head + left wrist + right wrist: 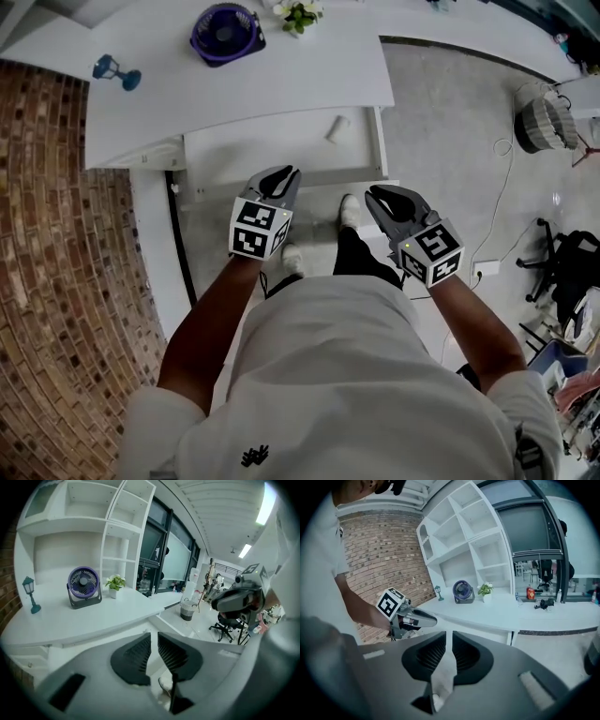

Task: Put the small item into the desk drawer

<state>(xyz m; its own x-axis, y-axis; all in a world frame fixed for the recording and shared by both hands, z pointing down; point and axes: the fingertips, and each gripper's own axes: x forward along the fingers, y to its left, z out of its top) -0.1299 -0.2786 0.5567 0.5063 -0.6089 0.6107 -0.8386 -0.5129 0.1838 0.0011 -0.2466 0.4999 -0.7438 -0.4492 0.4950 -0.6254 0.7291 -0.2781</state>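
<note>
The desk drawer (272, 150) stands pulled out under the white desk (281, 80). A small white cylinder (337, 128) lies inside it near the right wall. My left gripper (292, 172) hovers over the drawer's front edge, its jaws a narrow slit apart with nothing between them (154, 634). My right gripper (372, 194) hangs just right of the drawer's front corner, shut and empty (449, 633). Each gripper shows in the other's view: the left gripper (405, 616) and the right gripper (239, 595).
On the desk stand a purple fan (226, 33), a small potted plant (300, 13) and a blue lamp figurine (117, 72). A brick wall (47, 234) runs on the left. A woven basket (547, 122) and an office chair (562, 267) stand on the floor at the right.
</note>
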